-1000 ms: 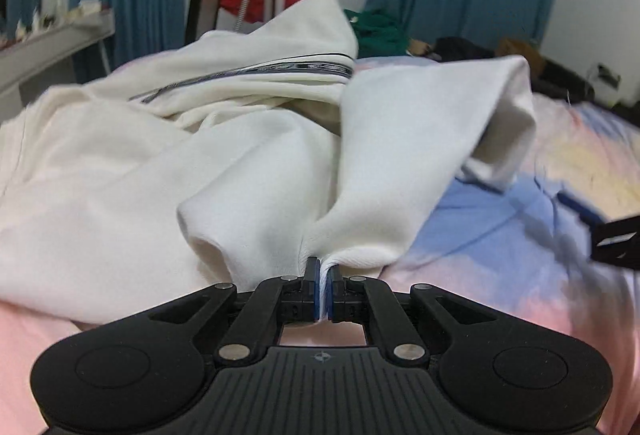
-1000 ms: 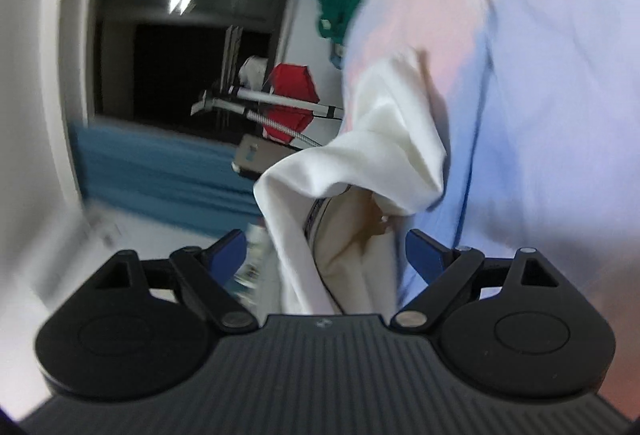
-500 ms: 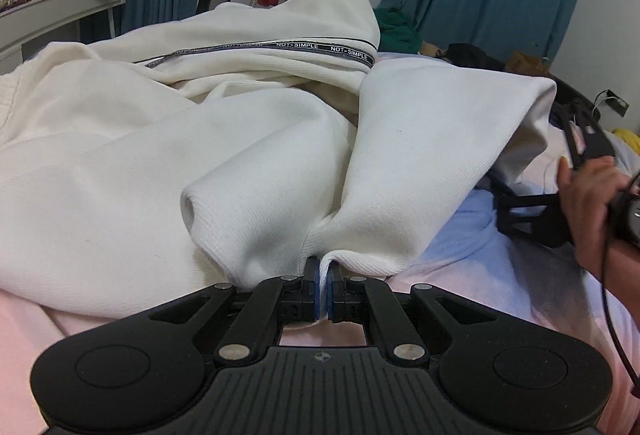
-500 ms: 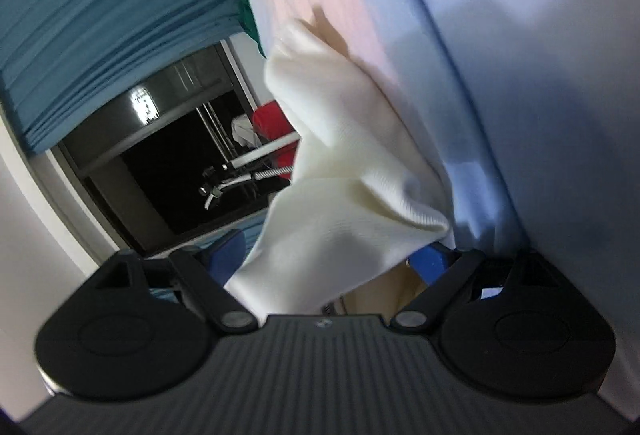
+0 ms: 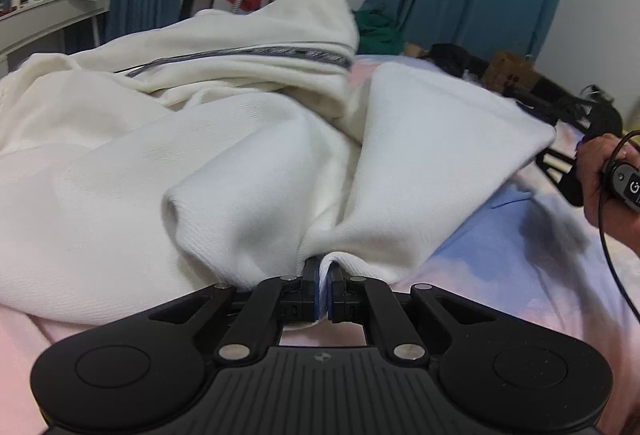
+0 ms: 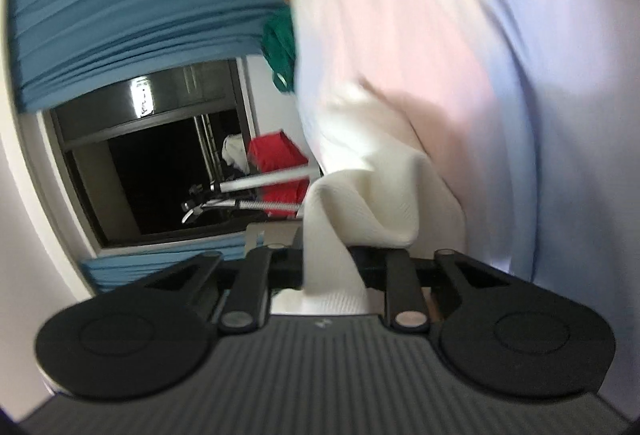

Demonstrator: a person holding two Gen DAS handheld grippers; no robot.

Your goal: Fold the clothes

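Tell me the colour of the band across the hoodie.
Dark grey with pale, blurred lettering, on the cream hoodie; band clearest in left wrist view.

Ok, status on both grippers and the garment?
Left gripper shut on white garment hem. Right gripper shut on its far corner. Nothing in the way.

Right gripper [image 6: 329, 267] fingertips hidden under white garment [image 6: 360, 203]; right wrist view motion-blurred. Printed band [image 5: 296, 53] lettering unreadable. Person's hand [image 5: 608, 179] cut by frame edge.
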